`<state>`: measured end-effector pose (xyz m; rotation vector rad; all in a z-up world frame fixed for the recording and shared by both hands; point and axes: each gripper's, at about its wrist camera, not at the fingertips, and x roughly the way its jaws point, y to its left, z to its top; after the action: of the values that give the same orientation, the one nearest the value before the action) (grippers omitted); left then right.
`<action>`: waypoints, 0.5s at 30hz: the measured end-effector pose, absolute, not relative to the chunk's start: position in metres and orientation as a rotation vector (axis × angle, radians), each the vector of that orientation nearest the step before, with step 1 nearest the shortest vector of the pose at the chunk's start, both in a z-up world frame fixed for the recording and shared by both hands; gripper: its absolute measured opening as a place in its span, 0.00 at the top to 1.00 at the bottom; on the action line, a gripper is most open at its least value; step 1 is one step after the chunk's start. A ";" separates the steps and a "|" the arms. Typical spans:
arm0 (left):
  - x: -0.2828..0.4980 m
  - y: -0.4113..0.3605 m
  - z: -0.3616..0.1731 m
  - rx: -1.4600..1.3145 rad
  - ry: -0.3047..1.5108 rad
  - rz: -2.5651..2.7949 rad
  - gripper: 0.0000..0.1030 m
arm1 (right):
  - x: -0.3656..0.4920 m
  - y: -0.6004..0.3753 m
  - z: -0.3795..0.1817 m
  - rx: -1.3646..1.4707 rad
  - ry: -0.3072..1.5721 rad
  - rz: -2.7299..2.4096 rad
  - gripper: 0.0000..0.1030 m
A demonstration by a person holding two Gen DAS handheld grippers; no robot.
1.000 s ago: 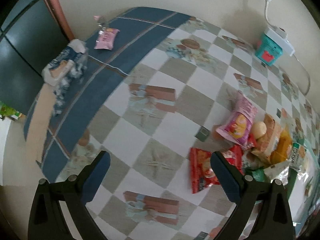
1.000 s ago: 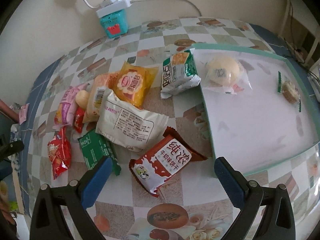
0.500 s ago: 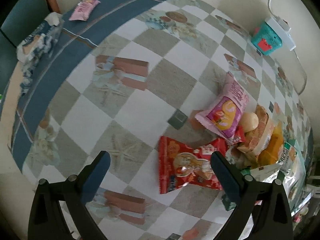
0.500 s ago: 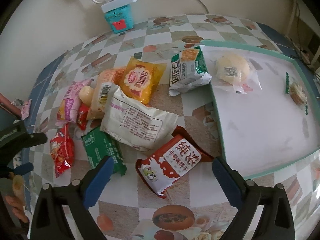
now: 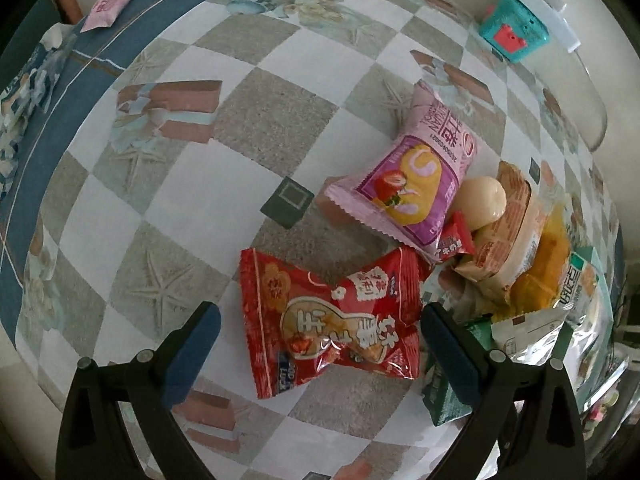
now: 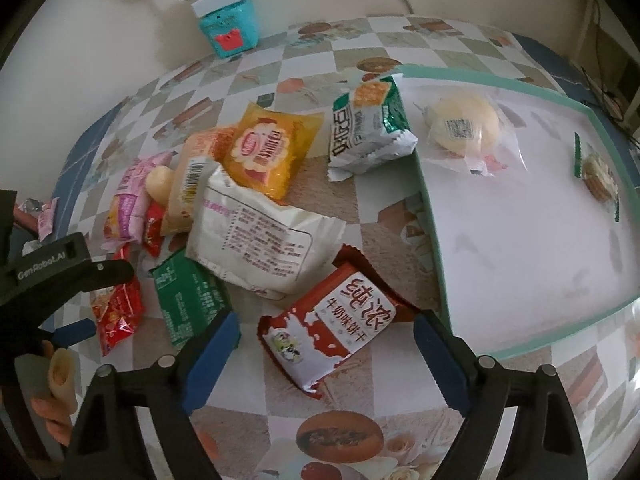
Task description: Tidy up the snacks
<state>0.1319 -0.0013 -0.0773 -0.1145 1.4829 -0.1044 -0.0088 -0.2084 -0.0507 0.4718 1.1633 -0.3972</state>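
A pile of snack packets lies on the checkered tablecloth. My left gripper (image 5: 318,330) is open, its blue fingers either side of a red peanut packet (image 5: 332,316), which also shows in the right wrist view (image 6: 118,312). A pink roll-cake packet (image 5: 408,184) lies beyond it. My right gripper (image 6: 324,338) is open just above a red-and-white milk biscuit packet (image 6: 332,328). A white packet (image 6: 260,244), a green packet (image 6: 188,300), a yellow packet (image 6: 268,152) and a green-white cracker packet (image 6: 366,124) lie in the pile. A white tray with teal rim (image 6: 436,240) holds a wrapped bun (image 6: 464,124) and a small cookie (image 6: 596,168).
A teal box with a white power strip (image 6: 230,24) stands at the wall. A small pink packet (image 5: 110,4) and a tissue pack (image 5: 24,80) lie at the far left edge of the table. The left gripper's body (image 6: 44,276) reaches in at the right view's left edge.
My left gripper has moved forward and right until the red peanut packet sits between its fingers. My right gripper has come slightly closer to the milk biscuit packet.
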 end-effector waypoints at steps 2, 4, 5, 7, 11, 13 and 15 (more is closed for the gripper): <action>0.134 -0.002 -0.077 -0.108 1.477 -0.098 0.03 | -0.008 -0.208 -0.053 0.469 1.167 -0.396 0.15; 0.136 -0.002 -0.077 -0.101 1.468 -0.092 0.03 | -0.007 -0.208 -0.054 0.469 1.169 -0.393 0.15; 0.137 -0.002 -0.077 -0.096 1.464 -0.091 0.03 | -0.006 -0.208 -0.055 0.473 1.172 -0.391 0.15; 0.141 -0.002 -0.076 -0.092 1.460 -0.091 0.03 | -0.006 -0.208 -0.057 0.476 1.178 -0.386 0.17; 0.142 0.003 -0.076 -0.085 1.462 -0.090 0.04 | -0.004 -0.206 -0.058 0.474 1.183 -0.368 0.23; 0.141 0.006 -0.076 -0.084 1.463 -0.086 0.04 | -0.003 -0.204 -0.058 0.467 1.184 -0.370 0.24; 0.143 0.006 -0.077 -0.076 1.462 -0.088 0.04 | -0.001 -0.205 -0.060 0.458 1.186 -0.376 0.25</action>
<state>0.1431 0.0064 -0.0775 -0.0759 1.4624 -0.0885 -0.0015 -0.2048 -0.0597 0.4584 1.1857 -0.3760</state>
